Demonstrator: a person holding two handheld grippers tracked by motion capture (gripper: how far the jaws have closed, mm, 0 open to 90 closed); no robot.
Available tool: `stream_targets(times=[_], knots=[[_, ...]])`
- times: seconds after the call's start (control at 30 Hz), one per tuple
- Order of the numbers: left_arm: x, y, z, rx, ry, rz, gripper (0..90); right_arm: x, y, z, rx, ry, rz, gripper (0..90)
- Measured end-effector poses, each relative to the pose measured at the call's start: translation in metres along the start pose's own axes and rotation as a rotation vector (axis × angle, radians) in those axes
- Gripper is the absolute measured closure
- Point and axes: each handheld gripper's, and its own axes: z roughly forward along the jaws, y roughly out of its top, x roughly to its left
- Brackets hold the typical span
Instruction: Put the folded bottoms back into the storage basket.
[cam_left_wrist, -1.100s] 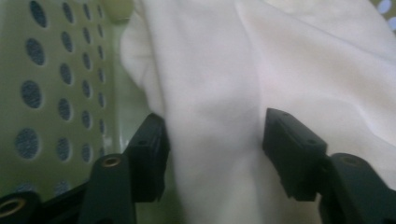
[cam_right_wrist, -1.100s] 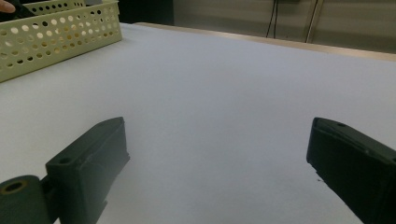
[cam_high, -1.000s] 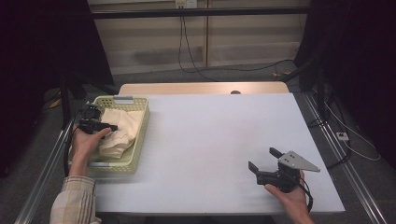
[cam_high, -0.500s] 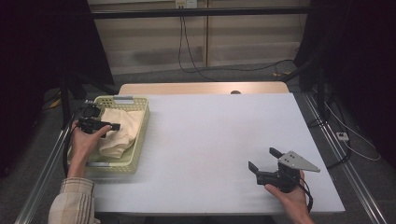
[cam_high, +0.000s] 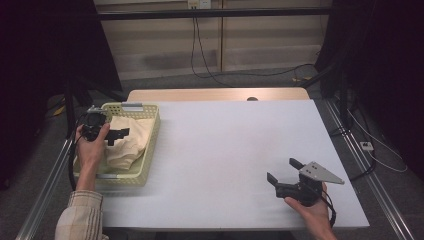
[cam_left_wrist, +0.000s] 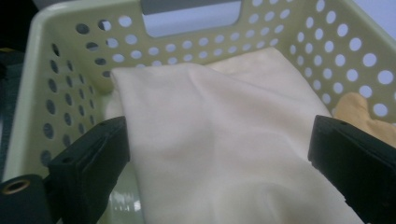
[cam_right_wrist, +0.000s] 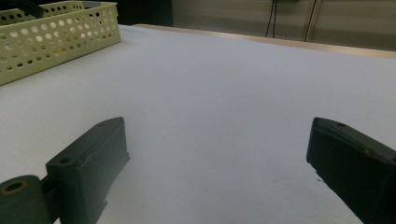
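Observation:
A pale yellow perforated basket (cam_high: 148, 150) stands at the table's left and holds a folded cream cloth (cam_high: 129, 146). My left gripper (cam_high: 118, 136) hovers over the basket's near-left part, pointing right across the cloth. Its jaws have just been opening and now stand wide and open. In the left gripper view the cream cloth (cam_left_wrist: 210, 121) lies between and below the left gripper (cam_left_wrist: 219, 140) without either pad pressing on it. My right gripper (cam_high: 281, 169) rests open on the white table (cam_high: 225, 145) at the front right, with nothing between its jaws (cam_right_wrist: 217, 140).
A bit of orange cloth (cam_left_wrist: 357, 107) shows by the basket wall (cam_left_wrist: 70, 70) at the right. The basket (cam_right_wrist: 56, 32) lies far off to the left in the right gripper view. A wooden strip (cam_high: 215, 95) borders the table's far edge, and cables hang behind it.
The left jaws have spread apart above the cream cloth, and that hand has shifted slightly toward the basket's far-left corner. The right gripper has stayed where it was.

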Motion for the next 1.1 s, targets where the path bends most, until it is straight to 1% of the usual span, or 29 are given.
stream_targets(times=[0.03,0.07,0.1,0.17,0.23,0.3,0.33,0.37,0.43,0.47,0.5,0.57,0.6,0.73,0.77,0.8,0.87,0.93,1.03,1.1], knots=[[0.0,0.001,0.0,0.01,-0.008,0.003,6.3,0.0,0.0,0.0,-0.002,0.0,0.002,5.0],[0.0,0.001,0.001,0.02,-0.025,-0.002,6.5,0.0,0.0,0.0,-0.002,0.0,0.003,5.0],[0.0,0.001,0.001,0.021,-0.032,-0.006,6.5,0.0,0.0,-0.001,-0.002,-0.001,0.002,5.0],[-0.001,0.002,0.0,0.008,-0.017,-0.007,6.5,-0.001,0.0,-0.001,-0.006,-0.002,0.003,5.0],[-0.002,0.002,-0.002,-0.016,-0.024,-0.013,6.5,-0.001,0.0,-0.002,-0.007,-0.003,-0.001,5.0],[-0.003,0.002,-0.004,-0.035,-0.017,0.0,6.5,0.0,0.0,-0.001,-0.007,-0.002,0.0,5.0],[-0.003,0.002,-0.004,-0.037,-0.012,0.013,6.4,0.0,0.0,-0.001,-0.005,-0.001,-0.001,5.0],[-0.004,0.002,-0.005,-0.033,-0.015,0.018,6.2,0.0,0.0,0.0,-0.004,0.001,-0.001,4.9],[-0.004,0.0,-0.006,-0.035,-0.036,0.03,6.3,0.001,0.0,0.001,-0.002,0.002,-0.008,5.0],[-0.004,-0.001,-0.007,-0.027,-0.045,0.036,6.3,0.001,0.001,0.001,-0.001,0.003,-0.005,5.0],[-0.004,-0.003,-0.007,-0.022,-0.061,0.019,5.8,0.001,0.001,0.001,0.0,0.002,-0.007,5.0],[-0.003,-0.005,-0.008,-0.027,-0.09,0.023,5.5,0.001,0.001,0.001,-0.001,0.002,-0.008,5.0],[-0.003,-0.006,-0.009,-0.041,-0.09,0.023,5.7,0.001,0.001,0.001,-0.002,0.002,-0.008,4.9],[-0.006,-0.007,-0.015,-0.102,-0.059,0.037,5.7,0.001,0.001,0.002,0.001,0.001,-0.013,4.9],[-0.006,-0.007,-0.017,-0.108,-0.052,0.04,5.5,0.001,0.001,0.002,0.001,-0.001,-0.008,4.9],[-0.008,-0.007,-0.019,-0.122,-0.053,0.036,5.4,0.001,0.001,0.002,0.001,-0.002,-0.008,4.9],[-0.009,-0.006,-0.023,-0.135,-0.049,0.041,5.2,0.001,0.001,0.002,0.003,-0.004,-0.007,4.9],[-0.01,-0.005,-0.027,-0.167,-0.037,0.05,4.9,0.001,0.001,0.002,0.001,-0.005,-0.009,4.9],[-0.011,-0.006,-0.031,-0.202,-0.019,0.064,4.5,0.001,0.001,0.001,0.0,-0.006,-0.005,4.9],[-0.012,-0.007,-0.033,-0.211,-0.012,0.058,4.5,0.001,0.001,0.001,-0.002,-0.007,-0.006,4.9]])
